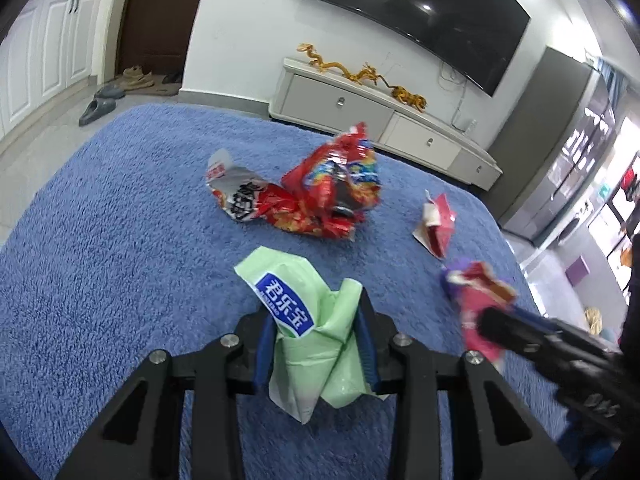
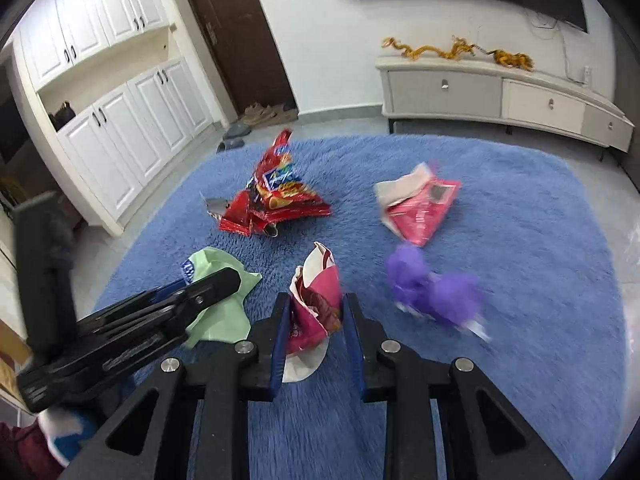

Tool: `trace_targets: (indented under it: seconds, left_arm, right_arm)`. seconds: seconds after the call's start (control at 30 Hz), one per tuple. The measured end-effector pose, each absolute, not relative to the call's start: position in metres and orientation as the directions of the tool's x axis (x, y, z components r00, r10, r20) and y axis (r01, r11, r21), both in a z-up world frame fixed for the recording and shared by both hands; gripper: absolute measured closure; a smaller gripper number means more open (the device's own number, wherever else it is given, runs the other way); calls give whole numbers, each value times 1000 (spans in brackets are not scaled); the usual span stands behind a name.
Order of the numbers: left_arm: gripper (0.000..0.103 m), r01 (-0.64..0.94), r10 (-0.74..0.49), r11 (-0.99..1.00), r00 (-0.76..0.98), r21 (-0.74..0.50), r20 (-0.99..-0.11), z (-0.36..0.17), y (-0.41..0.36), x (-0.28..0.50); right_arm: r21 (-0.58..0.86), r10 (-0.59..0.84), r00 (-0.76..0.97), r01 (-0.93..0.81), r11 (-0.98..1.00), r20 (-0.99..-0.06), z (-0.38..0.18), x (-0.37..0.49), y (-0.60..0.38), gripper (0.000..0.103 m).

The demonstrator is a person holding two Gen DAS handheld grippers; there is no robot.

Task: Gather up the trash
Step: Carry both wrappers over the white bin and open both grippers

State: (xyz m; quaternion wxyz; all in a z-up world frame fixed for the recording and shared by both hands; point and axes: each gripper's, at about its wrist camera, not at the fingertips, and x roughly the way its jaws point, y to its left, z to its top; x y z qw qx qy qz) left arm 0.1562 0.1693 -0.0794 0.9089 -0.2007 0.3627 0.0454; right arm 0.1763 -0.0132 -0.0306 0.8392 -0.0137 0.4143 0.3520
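Both jaws pinch crumpled trash over the shaggy blue rug (image 1: 100,240): left gripper (image 1: 316,344) a green pouch (image 1: 304,344), right gripper (image 2: 316,332) a pink wrapper (image 2: 316,300)

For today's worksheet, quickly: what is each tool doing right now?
Left tool: closed on the green wrapper.
Right tool: closed on the pink wrapper.

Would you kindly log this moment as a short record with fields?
surface: blue rug
left gripper: shut on green wrapper
right gripper: shut on pink wrapper
loose on rug: red snack bags, pink packet, purple wrapper, blurred
background: door, white cabinets, TV stand
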Motion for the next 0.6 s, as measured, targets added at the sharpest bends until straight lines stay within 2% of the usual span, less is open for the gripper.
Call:
trace_targets:
  seconds: [0.2, 0.43, 0.6]
  left_arm:
    - [70, -147, -144, 924, 722, -353, -677, -68, 133, 144]
    - [70, 71, -282, 940, 714, -335, -640, -35, 49, 138]
    - [70, 230, -374, 926, 666, -299, -646, -21, -26, 137]
  right_arm:
    - [260, 537, 491, -524, 811, -686, -12, 144, -86, 79]
    - [268, 421, 629, -327, 906, -653, 4, 110, -195, 79]
    - [269, 320, 698, -187, 945, -641, 8, 86, -266, 79]
